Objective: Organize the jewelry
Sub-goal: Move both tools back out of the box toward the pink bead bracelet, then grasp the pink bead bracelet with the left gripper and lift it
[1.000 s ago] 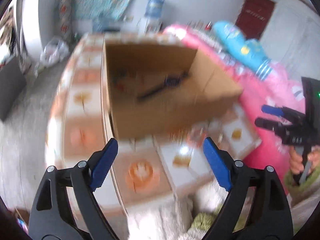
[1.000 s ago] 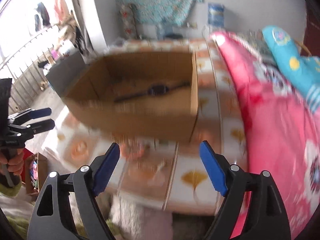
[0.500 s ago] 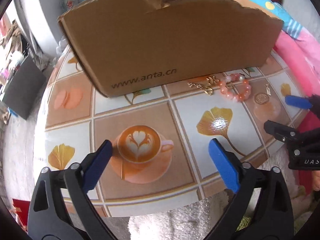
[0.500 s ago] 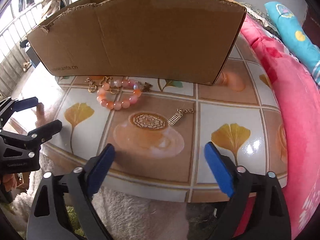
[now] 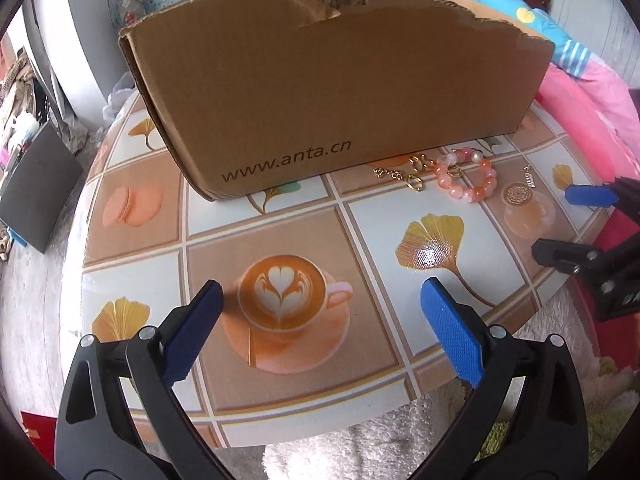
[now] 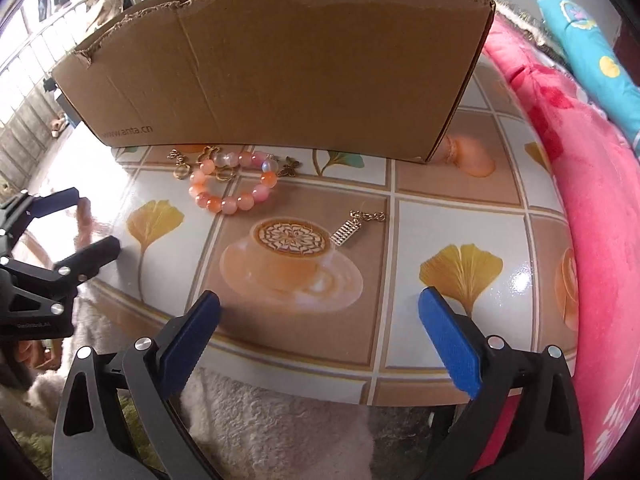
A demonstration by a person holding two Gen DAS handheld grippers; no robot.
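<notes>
A pink bead bracelet (image 5: 452,188) (image 6: 208,202) lies on the tiled table (image 5: 280,380) just in front of a tall cardboard box (image 5: 340,92) (image 6: 280,60). Gold charms (image 5: 414,182) (image 6: 182,170) lie beside it, along with a butterfly charm (image 6: 290,168). A silver charm on a chain (image 6: 348,234) (image 5: 530,178) lies nearer the table's middle. My left gripper (image 5: 320,284) hangs open over the printed coffee cup, holding nothing. My right gripper (image 6: 318,292) hovers at the table's near edge, its jaws opening with nothing between them. The box's inside is hidden.
Pink bedding (image 6: 592,200) and a blue pillow (image 6: 592,60) run along the table's right side. A fluffy rug (image 6: 260,420) lies below the near edge. A dark box (image 5: 36,184) stands on the floor at the left.
Both grippers have come down towards the table, so the box's front wall now hides its inside. Their jaws stand a little wider than a second ago.
</notes>
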